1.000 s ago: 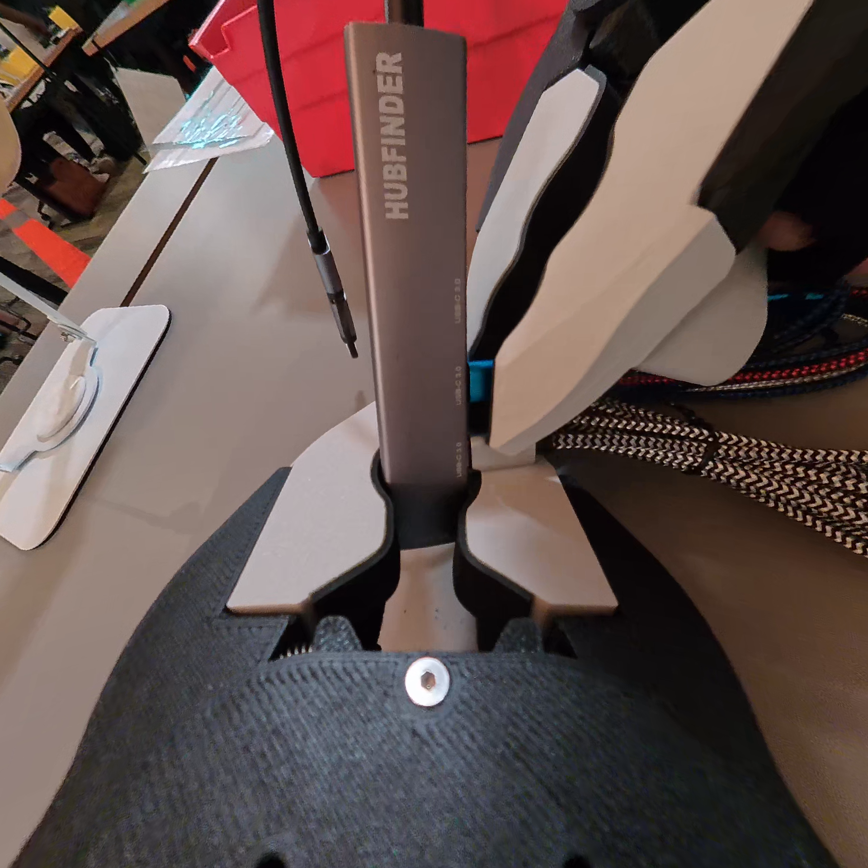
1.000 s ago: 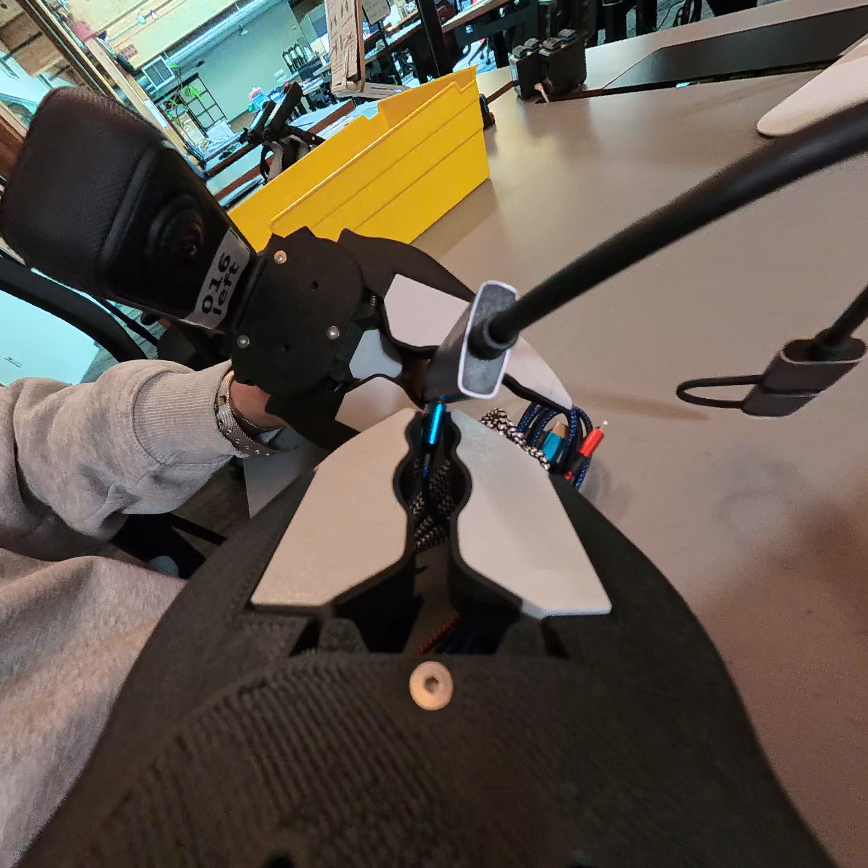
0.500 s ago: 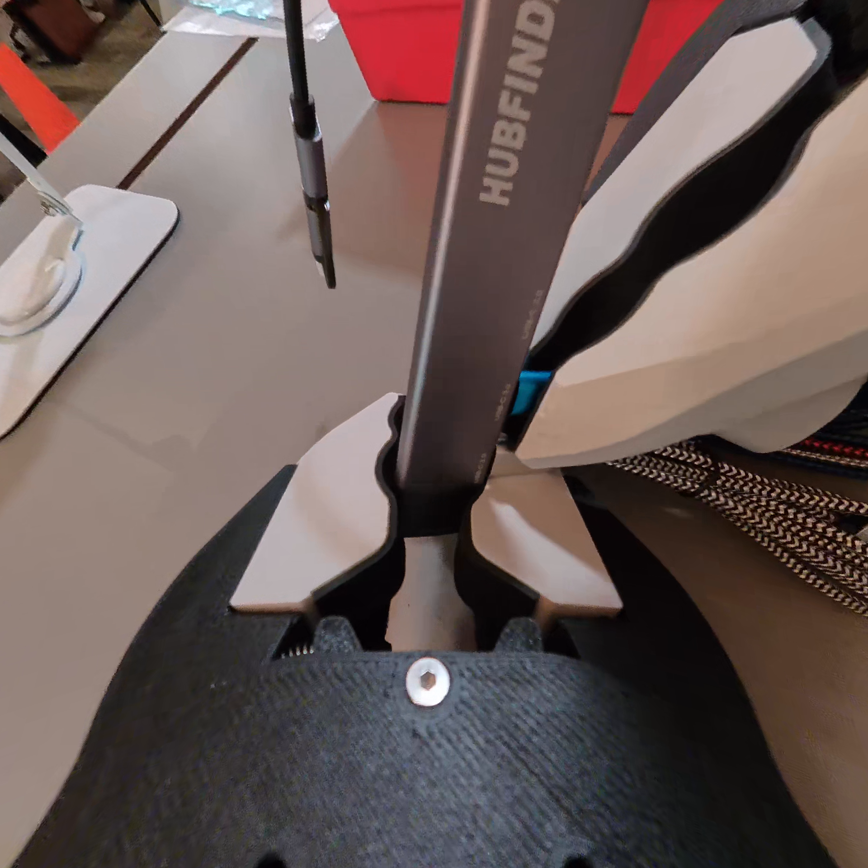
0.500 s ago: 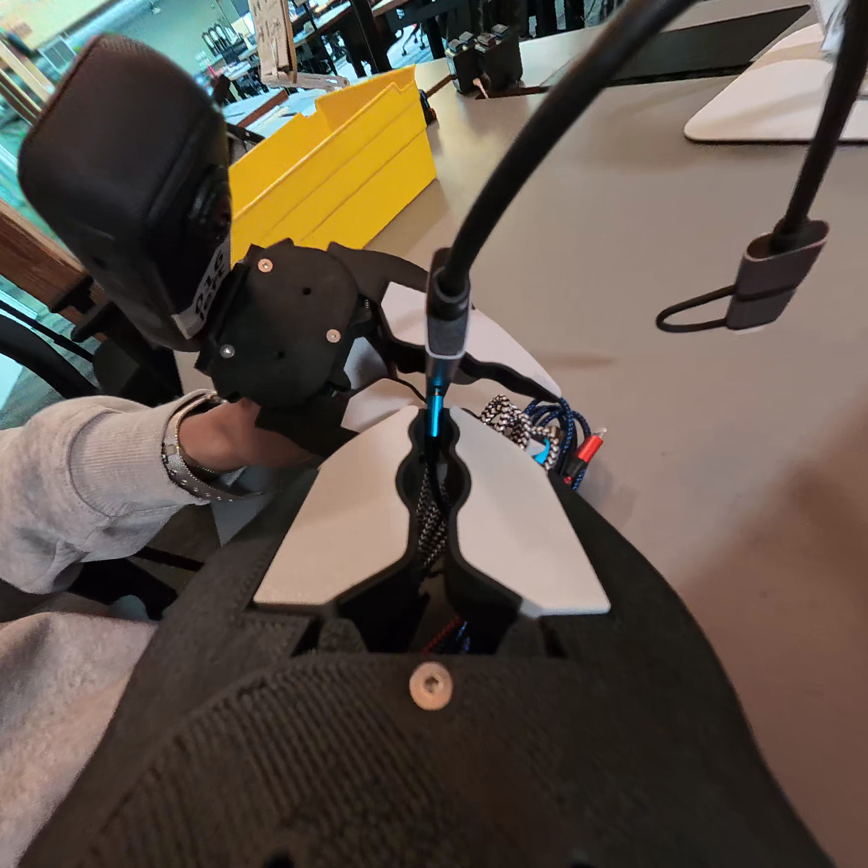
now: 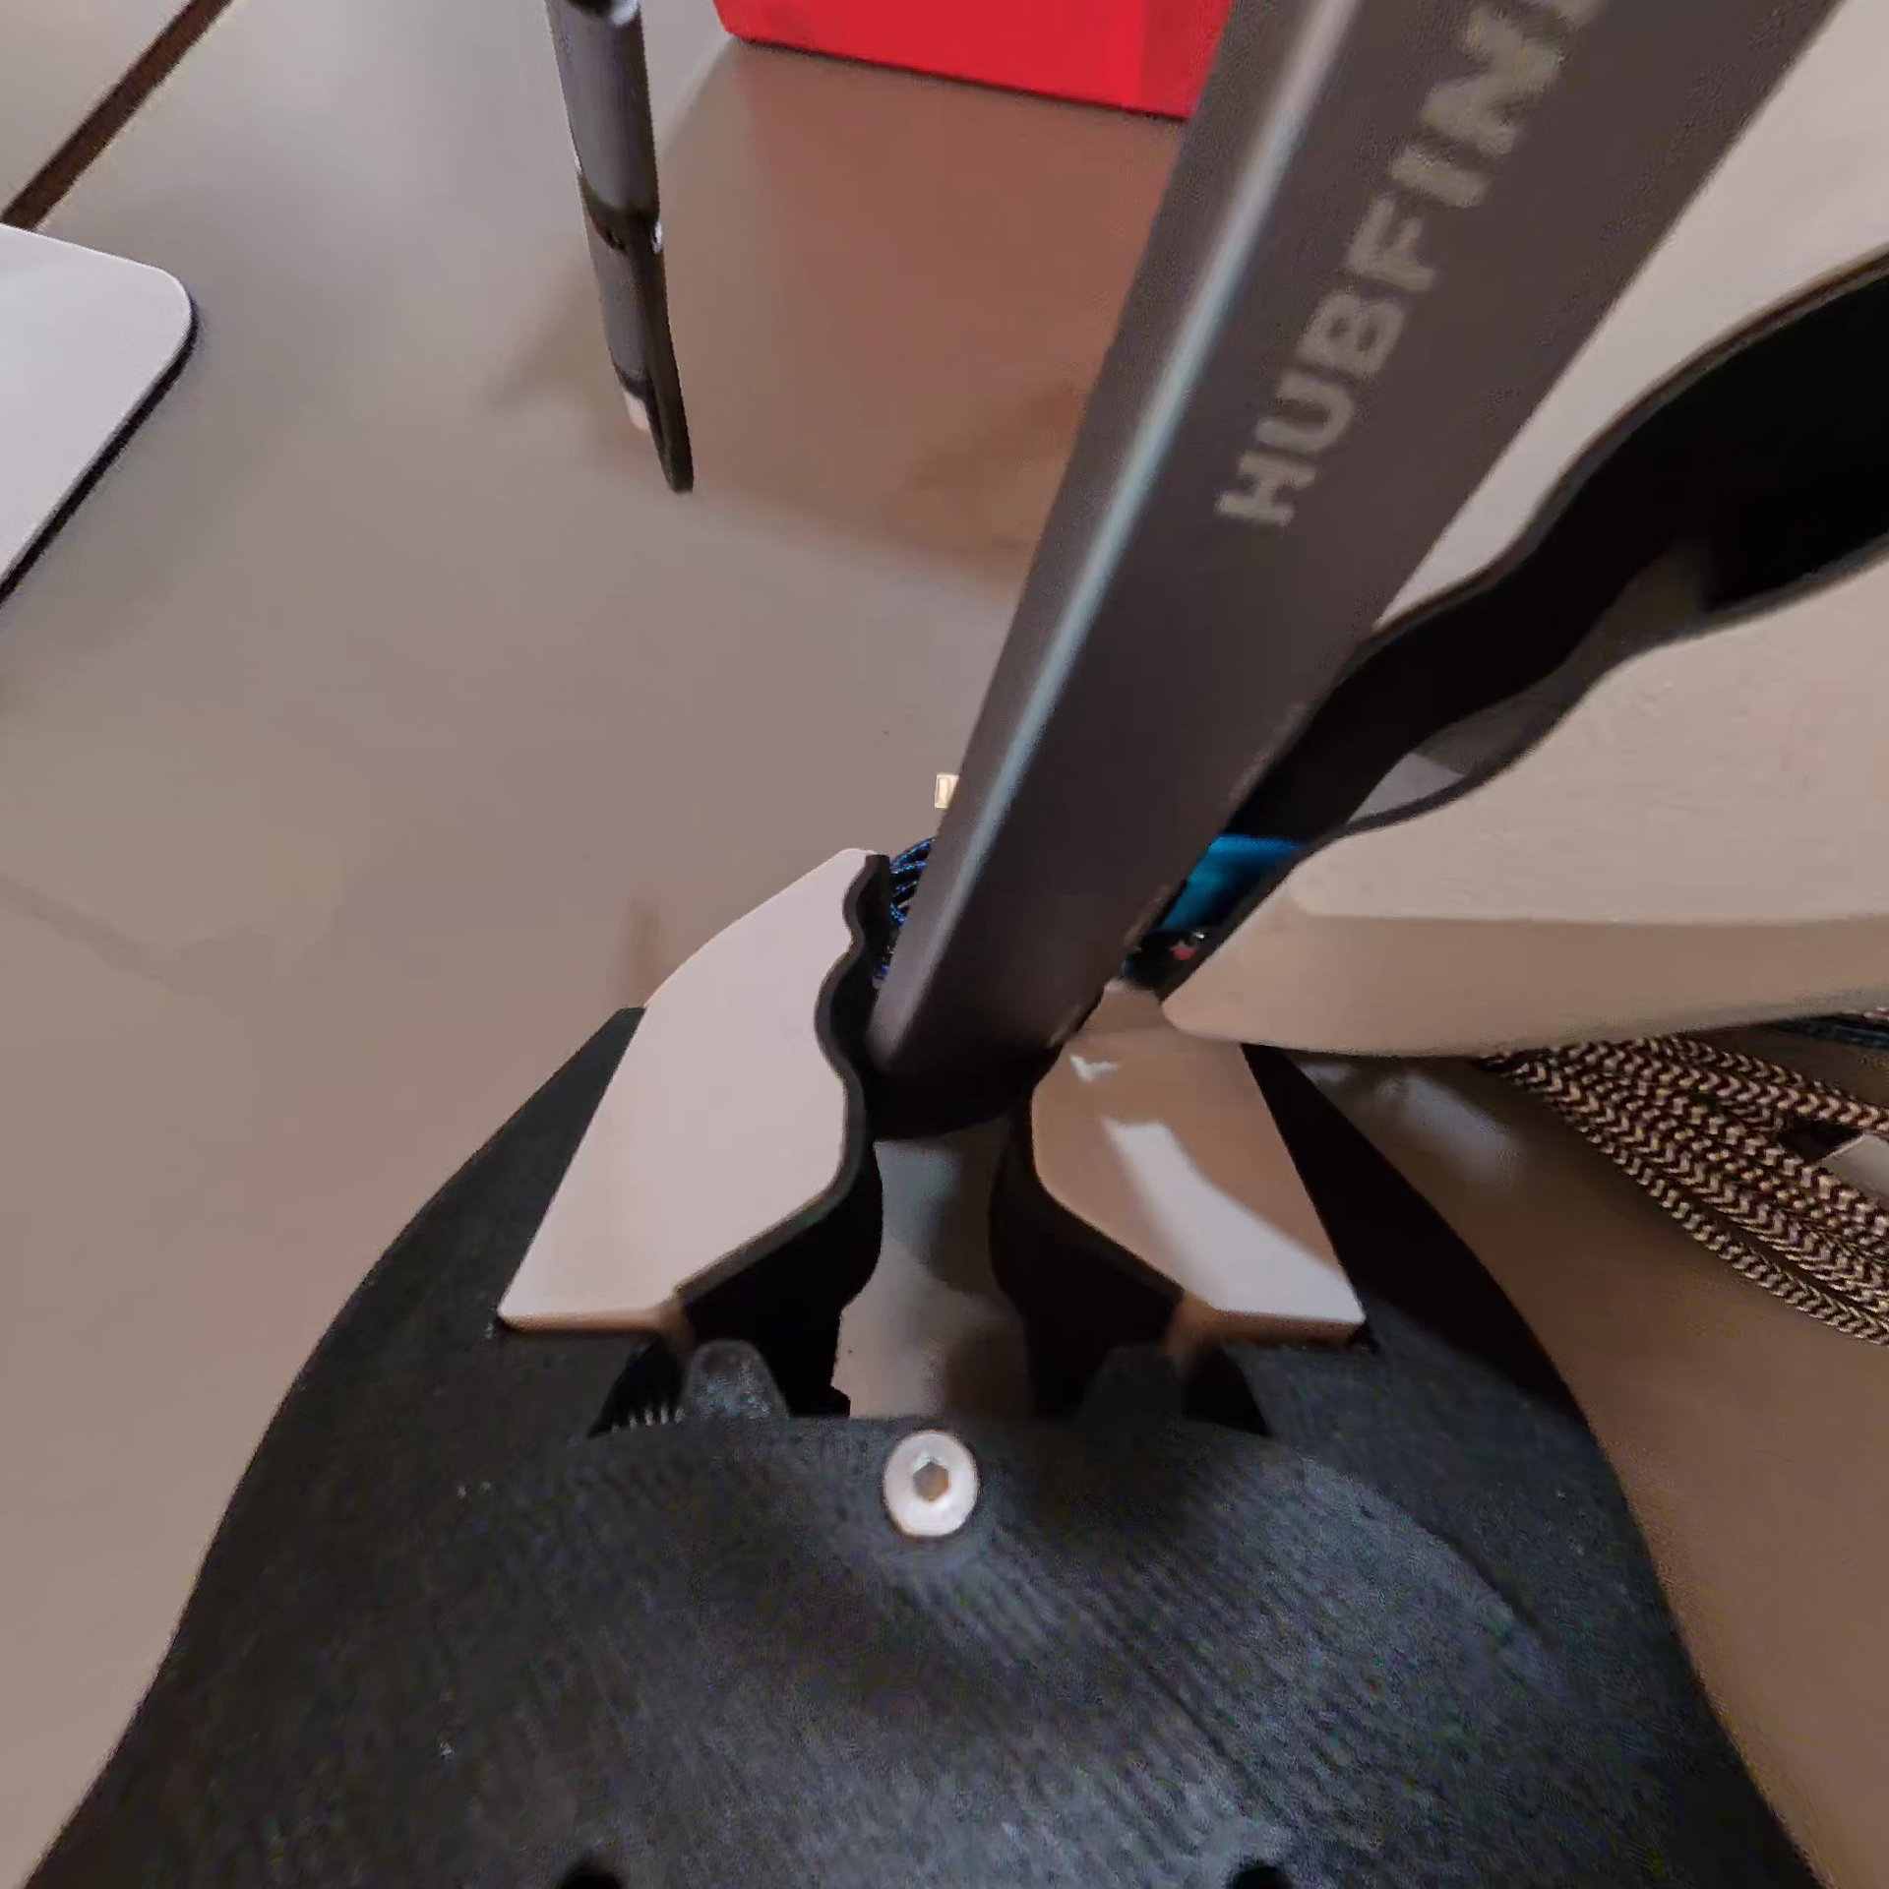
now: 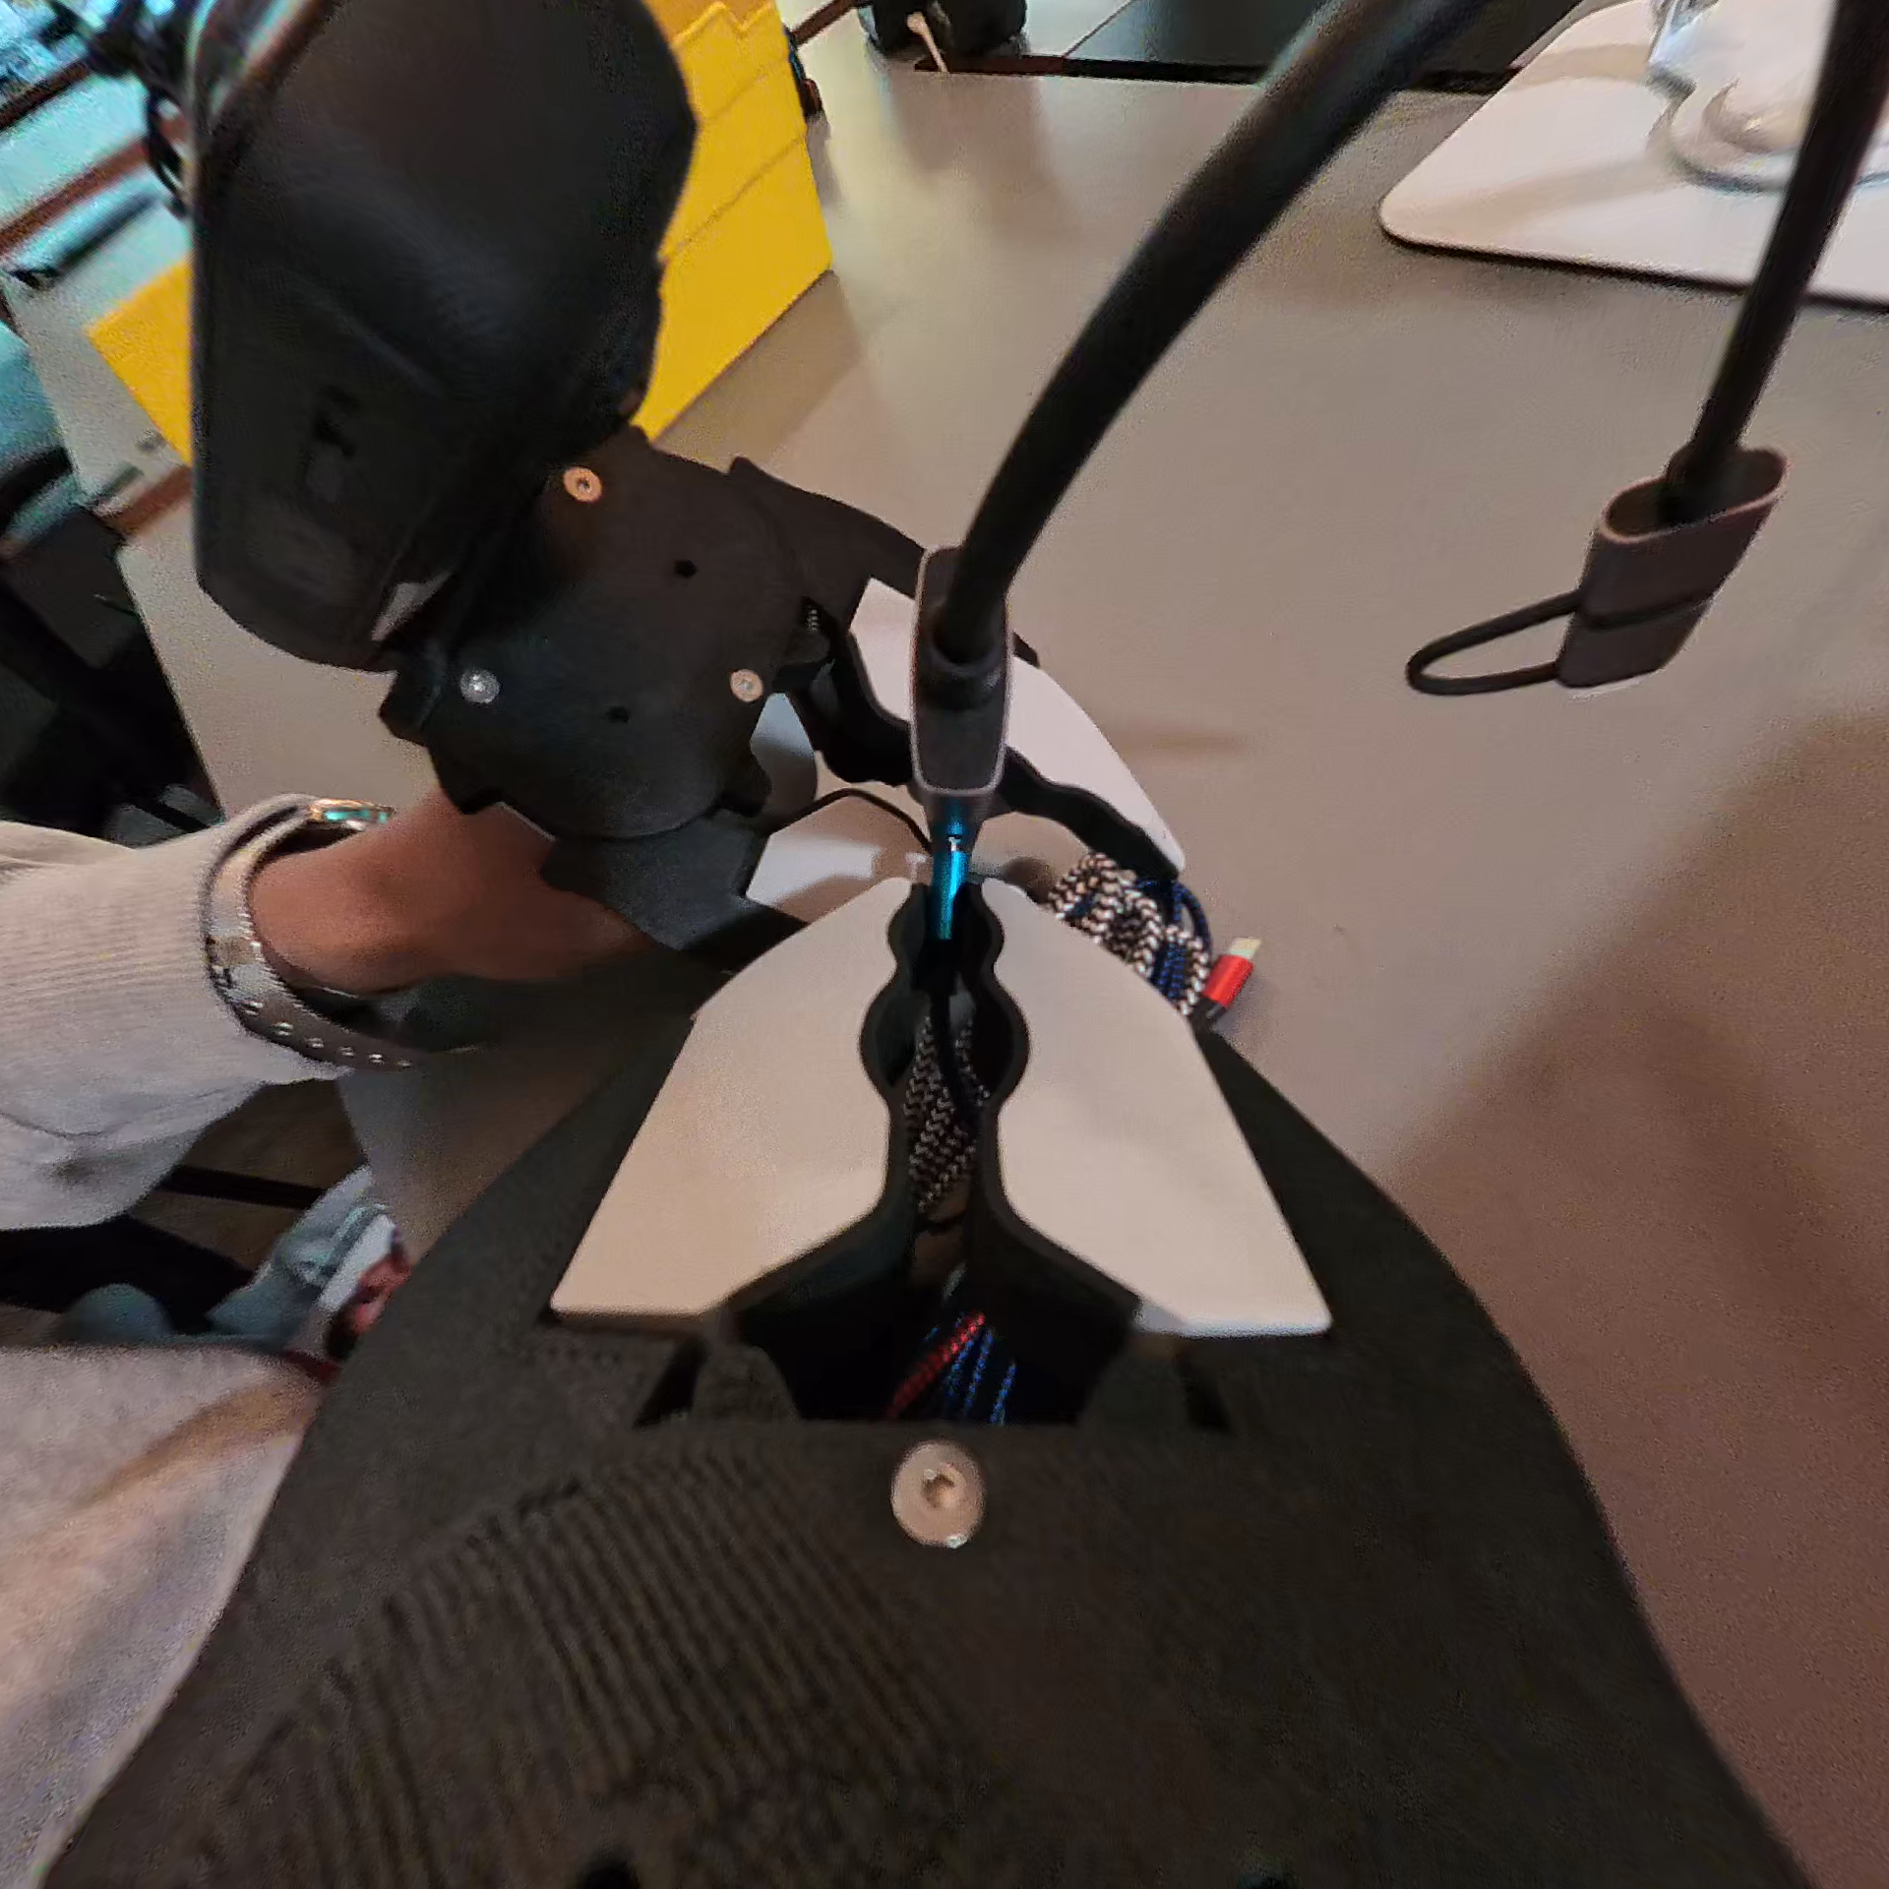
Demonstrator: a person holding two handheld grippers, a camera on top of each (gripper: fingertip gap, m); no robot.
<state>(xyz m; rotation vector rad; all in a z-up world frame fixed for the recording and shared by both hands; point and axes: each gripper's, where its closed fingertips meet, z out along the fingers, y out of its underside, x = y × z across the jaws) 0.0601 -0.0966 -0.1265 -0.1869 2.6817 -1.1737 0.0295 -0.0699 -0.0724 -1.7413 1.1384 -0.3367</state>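
My left gripper (image 5: 971, 1022) is shut on the lower end of a long grey metal hub (image 5: 1206, 572), which leans up to the right. My right gripper (image 6: 946, 920) is shut on the blue plug (image 6: 949, 884) of a black-and-white braided cable (image 6: 935, 1104). The plug tip meets the hub's side near its gripped end (image 6: 956, 716). In the left wrist view the right gripper's pale fingers (image 5: 1533, 869) come in from the right with the blue plug (image 5: 1227, 869) between them. The hub's own black cable (image 6: 1124, 337) arcs upward.
The hub cable's free plug (image 5: 634, 307) hangs over the table and shows in the right wrist view (image 6: 1676, 572). Coiled blue and red braided cables (image 6: 1186, 951) lie by the grippers. A red bin (image 5: 971, 51), a yellow bin (image 6: 746, 204) and a white stand base (image 6: 1636, 184) stand farther off. My hands' fingertips stand some 7 cm from each other.
The hub has tilted to the right and now points end-on at the right gripper. Both grippers have moved closer to the table. The blue plug has stayed at the hub's side.
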